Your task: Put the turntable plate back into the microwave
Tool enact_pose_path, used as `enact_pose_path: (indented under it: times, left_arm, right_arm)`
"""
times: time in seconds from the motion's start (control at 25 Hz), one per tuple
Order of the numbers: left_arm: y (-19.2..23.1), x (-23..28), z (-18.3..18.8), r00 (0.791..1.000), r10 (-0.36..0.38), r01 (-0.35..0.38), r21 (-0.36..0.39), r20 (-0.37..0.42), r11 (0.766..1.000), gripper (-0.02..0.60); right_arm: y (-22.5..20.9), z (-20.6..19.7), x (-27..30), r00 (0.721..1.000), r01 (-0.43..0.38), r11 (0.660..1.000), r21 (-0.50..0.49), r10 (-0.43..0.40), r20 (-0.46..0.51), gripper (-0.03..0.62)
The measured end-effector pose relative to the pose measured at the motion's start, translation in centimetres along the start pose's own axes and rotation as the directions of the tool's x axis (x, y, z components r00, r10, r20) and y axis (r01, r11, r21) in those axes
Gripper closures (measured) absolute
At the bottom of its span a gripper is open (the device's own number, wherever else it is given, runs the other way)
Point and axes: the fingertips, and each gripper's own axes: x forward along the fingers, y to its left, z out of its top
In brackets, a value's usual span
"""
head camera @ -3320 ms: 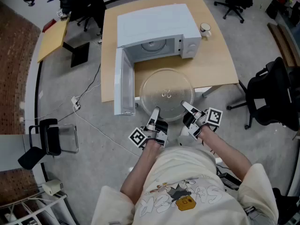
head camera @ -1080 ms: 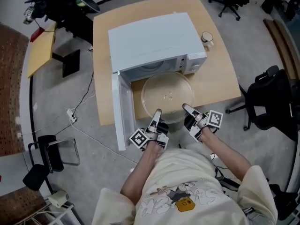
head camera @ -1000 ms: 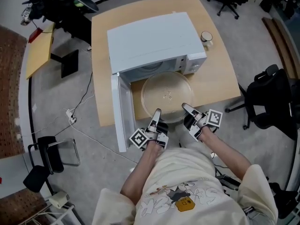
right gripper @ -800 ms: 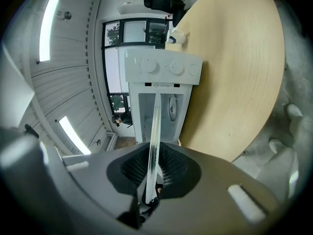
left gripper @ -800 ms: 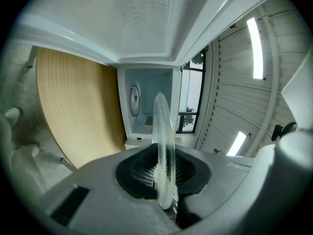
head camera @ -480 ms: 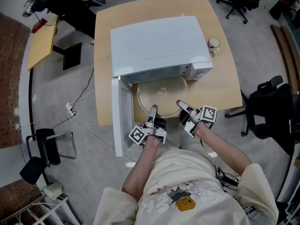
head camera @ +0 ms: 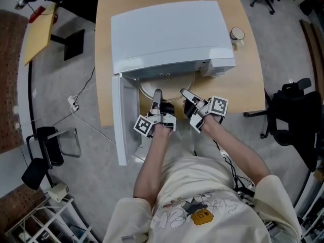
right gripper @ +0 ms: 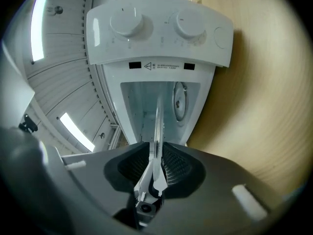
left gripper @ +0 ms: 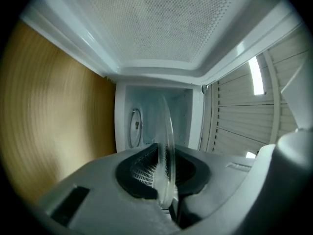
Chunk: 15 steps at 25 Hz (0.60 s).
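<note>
The clear glass turntable plate (head camera: 167, 86) lies mostly inside the cavity of the white microwave (head camera: 167, 32), and only its near rim shows below the top. My left gripper (head camera: 157, 96) is shut on that rim, and in the left gripper view the plate (left gripper: 166, 146) stands edge-on, pinched between the dark pads (left gripper: 139, 173). My right gripper (head camera: 187, 96) sits at the rim's right side. Its jaws are opening, and the thin plate edge (right gripper: 158, 124) still runs between the pads (right gripper: 176, 168) without being pressed. Both grippers point level into the cavity (right gripper: 161, 106).
The microwave door (head camera: 120, 120) hangs open to the left, over the edge of the wooden table (head camera: 250, 70). The control knobs (right gripper: 127, 21) are beside the cavity. A mug (head camera: 236, 34) stands at the table's right. Office chairs and cables lie around on the floor.
Both grippers have carried the plate forward from the table's front edge into the microwave cavity. Most of the plate is now hidden under the microwave's top. The right jaws have loosened.
</note>
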Motion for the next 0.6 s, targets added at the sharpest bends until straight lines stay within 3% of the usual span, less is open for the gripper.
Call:
enact_pose_path:
  times: [0.24, 0.6]
  left_arm:
    - [1.2, 2.6, 0.8, 1.0, 0.01, -0.01, 0.001, 0.013, 1.0, 0.552]
    - [1.9, 7.2, 2.3, 1.0, 0.023, -0.023, 0.002, 0.001, 1.0, 0.552]
  right_arm:
    - [-0.9, 0.2, 2.7, 1.0, 0.007, 1.0, 0.01, -0.007, 0.003, 0.505]
    - [-2.7, 3.6, 6.6, 0.997, 0.025, 0.999, 0.038, -0.028, 0.066, 0.522]
